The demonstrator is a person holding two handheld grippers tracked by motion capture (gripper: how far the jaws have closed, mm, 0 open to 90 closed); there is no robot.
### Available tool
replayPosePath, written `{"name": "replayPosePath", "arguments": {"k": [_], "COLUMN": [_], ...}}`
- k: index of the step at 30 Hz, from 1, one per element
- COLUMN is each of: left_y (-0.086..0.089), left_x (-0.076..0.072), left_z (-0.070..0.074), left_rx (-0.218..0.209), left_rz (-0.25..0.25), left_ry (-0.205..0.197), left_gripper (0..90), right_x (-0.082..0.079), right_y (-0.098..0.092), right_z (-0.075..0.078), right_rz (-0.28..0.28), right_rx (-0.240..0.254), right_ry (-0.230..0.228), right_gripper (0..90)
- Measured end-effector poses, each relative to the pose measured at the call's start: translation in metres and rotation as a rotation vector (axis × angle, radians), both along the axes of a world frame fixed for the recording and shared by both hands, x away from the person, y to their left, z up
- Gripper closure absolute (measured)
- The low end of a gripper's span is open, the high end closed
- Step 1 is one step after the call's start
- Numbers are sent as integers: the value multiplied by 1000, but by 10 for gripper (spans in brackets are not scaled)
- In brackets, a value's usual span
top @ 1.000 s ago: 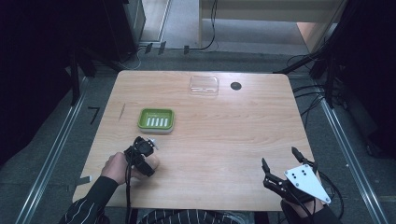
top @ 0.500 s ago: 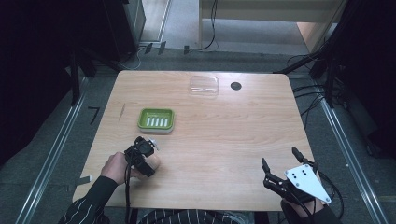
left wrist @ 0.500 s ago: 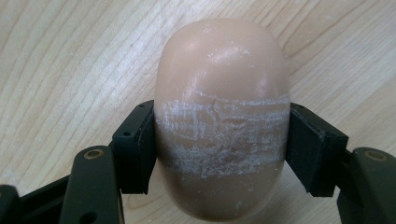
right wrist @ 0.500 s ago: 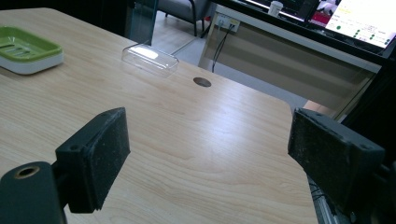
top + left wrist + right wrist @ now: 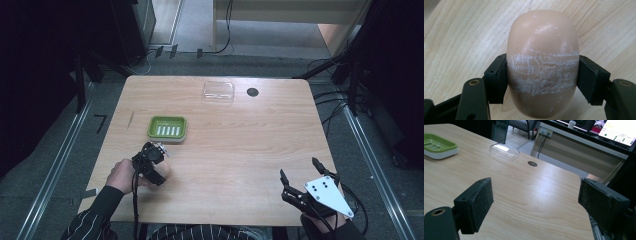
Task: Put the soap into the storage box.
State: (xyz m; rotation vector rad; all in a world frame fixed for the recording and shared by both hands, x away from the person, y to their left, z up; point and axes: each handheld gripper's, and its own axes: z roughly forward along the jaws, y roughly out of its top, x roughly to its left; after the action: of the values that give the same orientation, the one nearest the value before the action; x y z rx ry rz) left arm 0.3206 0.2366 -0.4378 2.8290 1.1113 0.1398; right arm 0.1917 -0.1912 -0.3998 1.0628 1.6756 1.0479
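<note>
A pale wooden table [image 5: 240,150] carries a green soap dish [image 5: 167,129] left of centre, with slots in its floor, and a clear plastic lid or tray [image 5: 219,92] near the far edge beside a small dark hole [image 5: 252,92].

The right gripper [image 5: 299,181] rests at the near right corner of the table, its jaws spread wide with nothing between them.

The left gripper [image 5: 152,159] sits just on the person's side of the green soap dish, close above the table, and its jaws are closed on a peach-coloured oval bar of soap [image 5: 542,62]. In the left gripper view the pads press on the bar's two long flanks at about mid-length, and a band of white scuffing runs across the surface between them.

The bar looks solid and fairly light, stiff enough not to deform, yet soft at the skin, as the scratches suggest. Its rounded, waxy sides seem likely to slip, so a hold across the widest middle seems safest, with moderate pressure.
</note>
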Motion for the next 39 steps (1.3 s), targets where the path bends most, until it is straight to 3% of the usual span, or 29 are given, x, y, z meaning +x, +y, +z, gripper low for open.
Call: {"name": "replayPosePath", "arguments": {"k": [13, 18, 39], "left_y": [-5, -8, -13], "left_x": [15, 21, 43], "left_z": [-3, 5, 14], "left_rx": [9, -5, -16], "left_rz": [-10, -23, -67], "left_ry": [8, -13, -1], "left_gripper": [337, 337, 337], "right_x": [0, 0, 0], "right_y": [0, 0, 0], "right_z": [0, 0, 0], "right_rz": [0, 1, 2], "right_rx": [0, -2, -3], "right_ry": [1, 1, 1], "right_gripper": [134, 134, 134]}}
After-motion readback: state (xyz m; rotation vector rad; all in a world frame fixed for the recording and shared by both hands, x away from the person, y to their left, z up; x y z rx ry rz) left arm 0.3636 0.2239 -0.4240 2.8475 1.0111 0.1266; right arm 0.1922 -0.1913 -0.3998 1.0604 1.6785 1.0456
